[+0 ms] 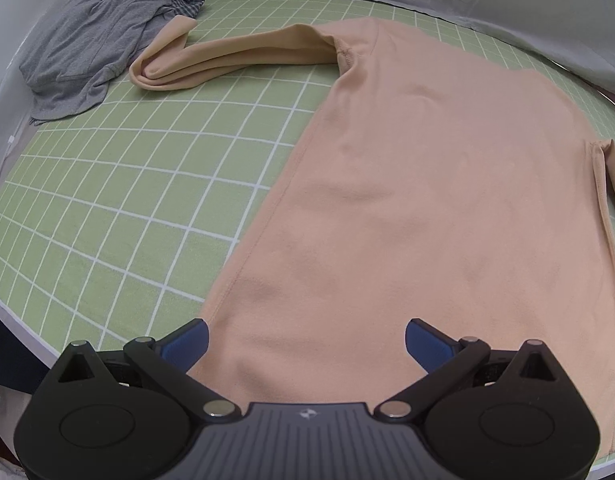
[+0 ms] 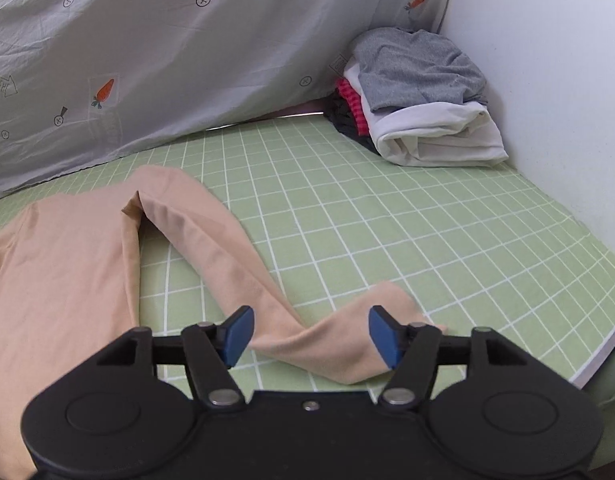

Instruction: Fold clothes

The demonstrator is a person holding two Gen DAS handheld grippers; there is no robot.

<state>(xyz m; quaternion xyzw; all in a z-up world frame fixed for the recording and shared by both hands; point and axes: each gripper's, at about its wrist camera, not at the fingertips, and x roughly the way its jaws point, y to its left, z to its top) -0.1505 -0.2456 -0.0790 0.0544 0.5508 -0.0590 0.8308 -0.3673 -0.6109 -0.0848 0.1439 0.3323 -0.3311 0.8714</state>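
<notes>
l fingers [image 1: 306, 342] wide open over shirt [image 1: 447, 184] hem; r fingers [image 2: 310, 336] open astride sleeve [image 2: 235, 256].

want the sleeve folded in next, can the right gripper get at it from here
Probably yes: the right gripper is open, its fingers either side of the sleeve lying flat on the mat, nothing between them.

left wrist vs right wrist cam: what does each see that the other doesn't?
Left wrist only: the shirt's body spread flat, its far sleeve doubled back, a crumpled grey garment, and the open left gripper.

Right wrist only: the near sleeve bent under the open right gripper, and a stack of clothes in the corner.

Both: the peach shirt, green grid mat, grey carrot-print sheet.
</notes>
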